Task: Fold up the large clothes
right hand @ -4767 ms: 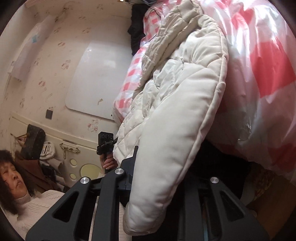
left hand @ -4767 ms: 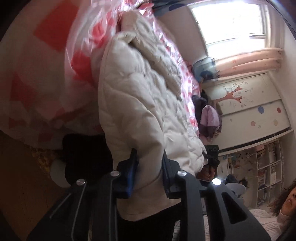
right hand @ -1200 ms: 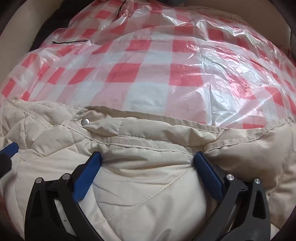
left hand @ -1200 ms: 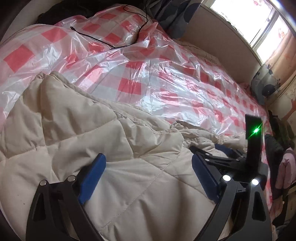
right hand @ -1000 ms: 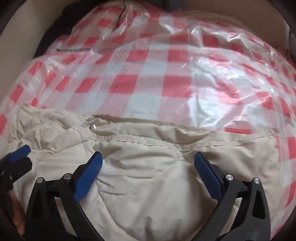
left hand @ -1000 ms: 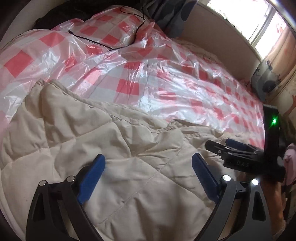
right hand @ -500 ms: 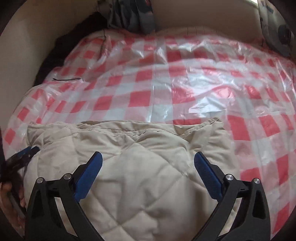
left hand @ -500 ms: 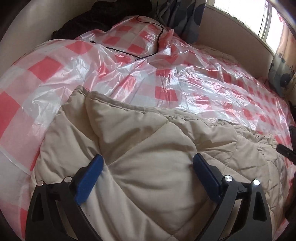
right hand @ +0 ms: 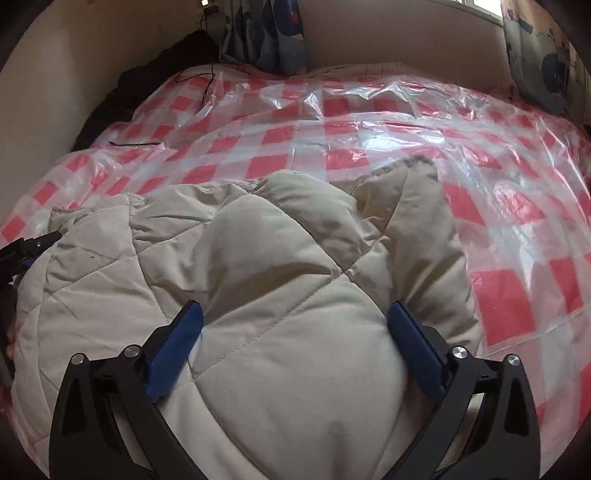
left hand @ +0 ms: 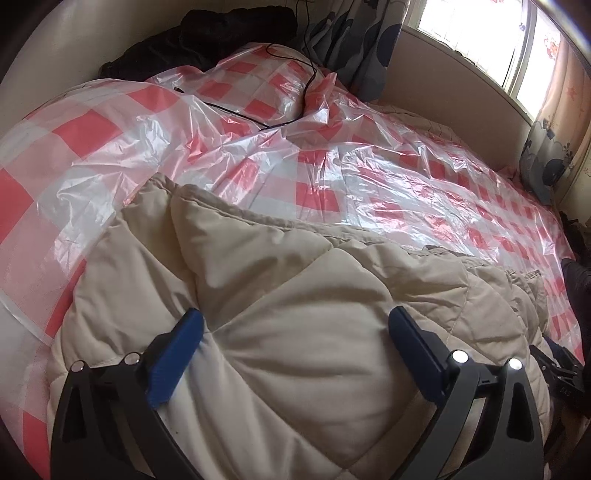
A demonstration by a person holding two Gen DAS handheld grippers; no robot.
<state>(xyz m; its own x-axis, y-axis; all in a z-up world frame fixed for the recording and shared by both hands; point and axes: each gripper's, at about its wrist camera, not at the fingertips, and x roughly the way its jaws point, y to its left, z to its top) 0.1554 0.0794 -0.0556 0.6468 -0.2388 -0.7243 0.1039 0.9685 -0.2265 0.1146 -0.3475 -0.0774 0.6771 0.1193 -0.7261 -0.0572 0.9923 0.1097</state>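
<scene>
A cream quilted puffer jacket (left hand: 295, 314) lies folded in a thick bundle on the bed's red-and-white checked plastic sheet (left hand: 332, 166). It also fills the lower half of the right wrist view (right hand: 277, 295). My left gripper (left hand: 295, 325) is open, its blue pads wide apart above the jacket's left part. My right gripper (right hand: 295, 317) is open too, above the jacket's right part. Neither holds cloth. The right gripper's tip shows at the right edge of the left wrist view (left hand: 557, 365); the left gripper's tip shows at the left edge of the right wrist view (right hand: 29, 247).
A black cable (left hand: 258, 118) runs across the sheet toward the far corner. Dark clothes (left hand: 207, 40) are heaped against the wall at the bed's head. A blue patterned curtain (right hand: 266, 33) hangs behind. A window (left hand: 476, 40) is at the far right. The sheet beyond the jacket is bare.
Both grippers, shut on the hanging jacket earlier, have let it go on the bed and drawn back and up. In the last second more of the sheet came into view.
</scene>
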